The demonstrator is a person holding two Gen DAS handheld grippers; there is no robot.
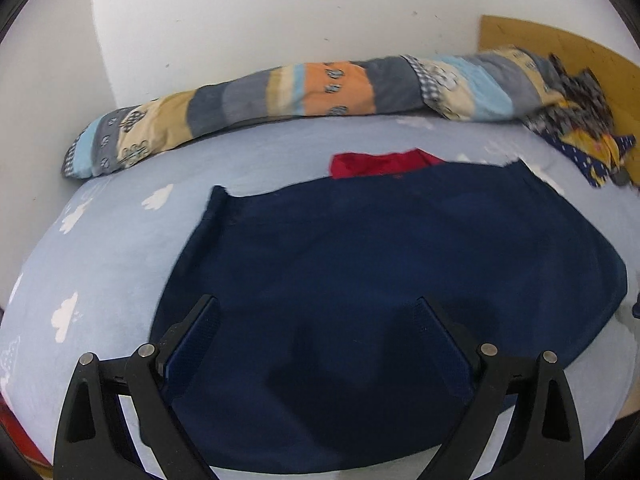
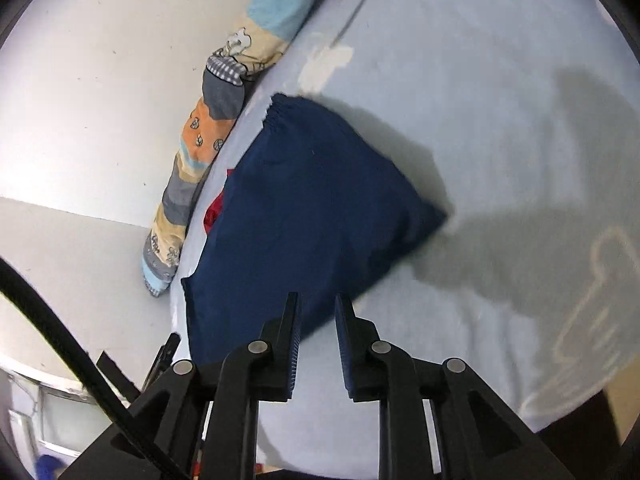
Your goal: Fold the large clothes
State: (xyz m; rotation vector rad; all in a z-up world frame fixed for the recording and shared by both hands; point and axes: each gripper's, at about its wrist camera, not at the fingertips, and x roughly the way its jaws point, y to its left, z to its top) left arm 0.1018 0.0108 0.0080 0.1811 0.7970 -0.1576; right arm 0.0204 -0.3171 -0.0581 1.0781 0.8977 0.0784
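Note:
A large navy blue garment (image 1: 380, 280) lies folded and flat on the light blue bed sheet (image 1: 120, 240). A red piece of cloth (image 1: 380, 164) pokes out from under its far edge. My left gripper (image 1: 316, 308) is open wide, just above the garment's near part, with nothing between its fingers. In the right wrist view the navy garment (image 2: 312, 216) lies ahead and to the left, the red cloth (image 2: 214, 212) at its left edge. My right gripper (image 2: 316, 304) is open by a narrow gap, empty, at the garment's near edge.
A rolled patchwork quilt (image 1: 304, 92) lies along the white wall (image 1: 280, 8) at the bed's far side. A pile of patterned clothes (image 1: 580, 120) sits at the far right by a wooden headboard (image 1: 560, 48). The sheet (image 2: 500, 160) extends to the right of the garment.

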